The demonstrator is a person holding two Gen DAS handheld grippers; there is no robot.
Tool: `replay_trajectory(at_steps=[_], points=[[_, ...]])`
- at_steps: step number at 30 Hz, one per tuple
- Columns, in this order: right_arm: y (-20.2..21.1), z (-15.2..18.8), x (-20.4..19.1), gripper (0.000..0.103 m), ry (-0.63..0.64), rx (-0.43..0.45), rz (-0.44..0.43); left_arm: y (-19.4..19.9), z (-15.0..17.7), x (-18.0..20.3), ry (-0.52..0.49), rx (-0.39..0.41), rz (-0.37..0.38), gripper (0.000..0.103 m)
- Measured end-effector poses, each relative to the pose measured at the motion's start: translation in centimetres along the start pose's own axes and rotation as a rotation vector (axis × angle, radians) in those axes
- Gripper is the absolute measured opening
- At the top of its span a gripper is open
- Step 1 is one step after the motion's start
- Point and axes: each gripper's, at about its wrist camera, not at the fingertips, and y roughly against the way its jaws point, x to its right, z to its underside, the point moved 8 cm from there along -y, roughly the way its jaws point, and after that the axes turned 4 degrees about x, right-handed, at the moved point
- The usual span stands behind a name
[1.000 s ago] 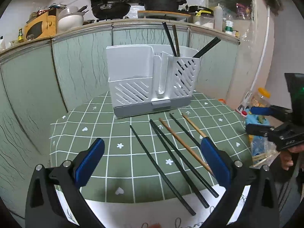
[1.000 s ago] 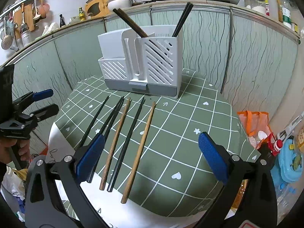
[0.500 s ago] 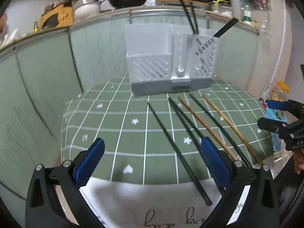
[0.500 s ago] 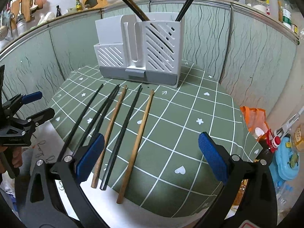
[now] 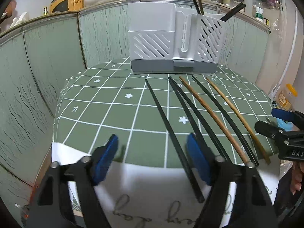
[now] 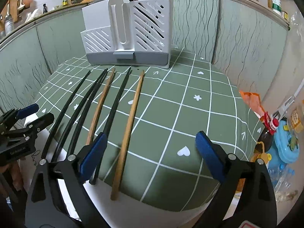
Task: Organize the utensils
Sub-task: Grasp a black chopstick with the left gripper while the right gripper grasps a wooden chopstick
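Observation:
Several chopsticks lie side by side on the green checked tablecloth (image 5: 114, 104), most black, two wooden. My left gripper (image 5: 153, 152) hangs low over the table's front edge. Its jaws are closing, and the leftmost black chopstick (image 5: 165, 117) runs between them near the right pad without being pressed. My right gripper (image 6: 151, 152) is also closing a little. The right wooden chopstick (image 6: 133, 112) lies between its pads, untouched, and a black one (image 6: 115, 102) passes by its left pad. The white slotted utensil holder (image 5: 171, 43) (image 6: 125, 38) stands at the table's back with chopsticks in its right compartment.
Green panelled walls close in the table on the left and behind. A counter above them carries pans and pots. A white printed sheet (image 5: 152, 190) hangs at the front edge. Bottles, a blue container (image 6: 286, 144) and an orange bag (image 6: 250, 98) sit off the right side.
Both grippers have sunk toward the chopsticks' near ends. The left one swung right and its jaws narrowed markedly. The right jaws narrowed slightly.

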Motion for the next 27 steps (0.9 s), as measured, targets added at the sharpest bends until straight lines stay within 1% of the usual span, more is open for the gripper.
replay_trajectory(at_steps=[1,2,4,7,8,9,10,12,14,15,16,17,18,22,27], points=[[0.1,0.1,0.0,0.085,-0.001,0.002,0.001,0.1,0.2,0.2,-0.009,0.003,-0.007,0.06],[0.2,0.1,0.1,0.085,-0.003,0.004,0.001,0.2,0.3,0.5,-0.018,0.004,-0.009,0.06],[0.3,0.1,0.1,0.083,-0.006,0.006,-0.005,0.3,0.6,1.1,-0.032,0.003,-0.005,0.053],[0.4,0.3,0.1,0.081,-0.003,0.006,-0.008,0.4,1.0,1.9,-0.04,-0.005,0.009,0.053],[0.4,0.4,0.0,0.078,-0.003,0.005,-0.01,0.3,1.2,2.0,-0.041,-0.01,0.008,0.052],[0.4,0.5,-0.1,0.074,-0.001,0.002,-0.014,0.2,1.4,2.1,-0.042,-0.016,0.008,0.05],[0.4,0.7,-0.2,0.072,0.004,-0.003,-0.015,0.2,1.6,2.2,-0.042,-0.021,0.012,0.045],[0.3,1.0,-0.5,0.064,0.011,-0.014,-0.023,0.2,1.8,2.4,-0.04,-0.019,0.007,0.042],[0.2,1.4,-0.9,0.057,0.02,-0.022,-0.034,0.3,1.9,2.6,-0.045,-0.018,0.008,0.034],[0.2,1.6,-1.1,0.053,0.029,-0.027,-0.033,0.4,2.0,2.8,-0.044,-0.019,0.013,0.029],[0.1,1.8,-1.3,0.051,0.035,-0.028,-0.036,0.4,2.1,2.9,-0.046,-0.018,0.008,0.028],[0.1,1.9,-1.6,0.047,0.045,-0.03,-0.035,0.5,2.2,3.0,-0.051,-0.015,0.0,0.027],[0.1,2.1,-1.8,0.042,0.053,-0.032,-0.035,0.5,2.2,3.1,-0.058,-0.011,-0.002,0.023],[0.1,2.6,-2.4,0.032,0.09,-0.028,-0.015,0.6,2.3,3.6,-0.074,-0.012,-0.013,0.016],[0.2,2.9,-2.9,0.012,0.099,-0.025,-0.014,0.4,2.3,3.6,-0.064,-0.008,-0.012,0.013]])
